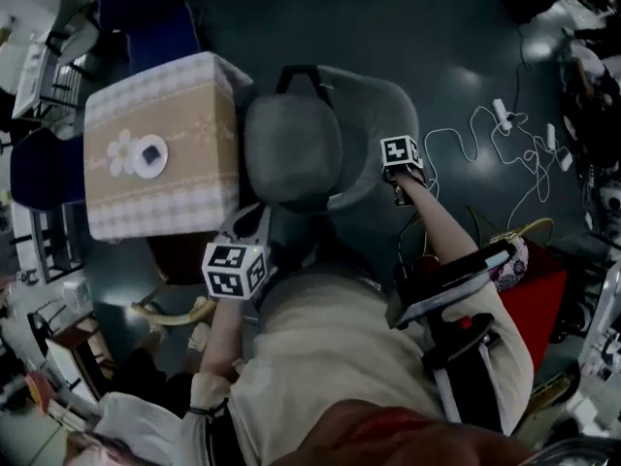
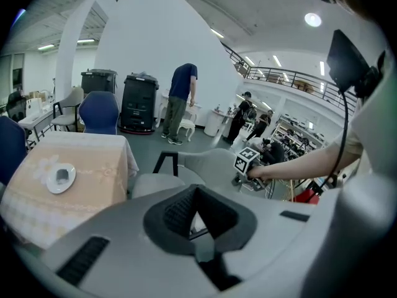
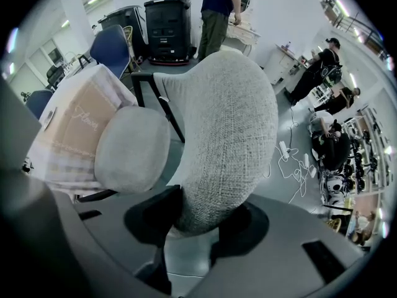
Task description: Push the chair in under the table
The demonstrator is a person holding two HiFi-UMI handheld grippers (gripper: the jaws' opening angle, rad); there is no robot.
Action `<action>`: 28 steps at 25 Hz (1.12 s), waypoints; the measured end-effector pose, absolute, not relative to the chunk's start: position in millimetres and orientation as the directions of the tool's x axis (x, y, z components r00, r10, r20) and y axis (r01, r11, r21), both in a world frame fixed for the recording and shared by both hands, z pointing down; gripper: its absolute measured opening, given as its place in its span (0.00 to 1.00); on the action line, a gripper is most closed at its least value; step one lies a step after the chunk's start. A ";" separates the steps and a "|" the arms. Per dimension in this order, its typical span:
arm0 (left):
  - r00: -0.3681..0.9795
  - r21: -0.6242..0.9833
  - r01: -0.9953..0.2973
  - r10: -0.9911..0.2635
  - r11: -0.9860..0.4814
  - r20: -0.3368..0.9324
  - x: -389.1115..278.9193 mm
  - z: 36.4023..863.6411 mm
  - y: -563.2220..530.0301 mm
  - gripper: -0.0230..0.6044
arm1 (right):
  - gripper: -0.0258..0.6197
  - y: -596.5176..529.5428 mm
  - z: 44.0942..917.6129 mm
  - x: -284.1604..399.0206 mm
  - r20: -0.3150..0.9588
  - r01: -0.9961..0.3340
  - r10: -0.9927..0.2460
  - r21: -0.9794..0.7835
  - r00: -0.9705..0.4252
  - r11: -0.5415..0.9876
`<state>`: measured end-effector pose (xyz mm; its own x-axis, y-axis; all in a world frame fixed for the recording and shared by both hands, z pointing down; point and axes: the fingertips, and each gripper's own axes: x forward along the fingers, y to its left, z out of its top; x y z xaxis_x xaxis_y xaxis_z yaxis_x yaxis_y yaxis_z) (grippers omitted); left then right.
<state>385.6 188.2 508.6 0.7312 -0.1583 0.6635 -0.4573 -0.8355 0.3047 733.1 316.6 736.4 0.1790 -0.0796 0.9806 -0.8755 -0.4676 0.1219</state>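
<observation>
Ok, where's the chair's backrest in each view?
Head view: backrest top centre, curving round the right of the seat.
Left gripper view: backrest mid-frame, straight ahead.
Right gripper view: backrest fills the centre, its edge between the fingers.
Shared landmark: the cloth-covered table, left of the chair everywhere.

Blue chair (image 2: 99, 112), red box (image 1: 539, 304), black bins (image 2: 139, 103)

Left gripper (image 1: 250, 225) fingers closed, right gripper (image 1: 399, 163) pointing down, clamping chair back (image 3: 229, 135).
</observation>
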 end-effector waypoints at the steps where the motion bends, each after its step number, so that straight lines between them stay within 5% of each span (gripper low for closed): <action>1: 0.739 0.301 -0.446 -0.156 -0.843 0.656 388.1 508.8 182.1 0.05 | 0.29 316.5 735.3 731.9 0.984 -0.867 -0.072 0.110 0.165 -0.487; 28: 0.716 0.275 -0.547 -0.272 -0.790 0.643 343.6 498.8 179.3 0.05 | 0.30 302.5 718.1 716.1 0.982 -0.870 -0.016 0.158 0.187 -0.467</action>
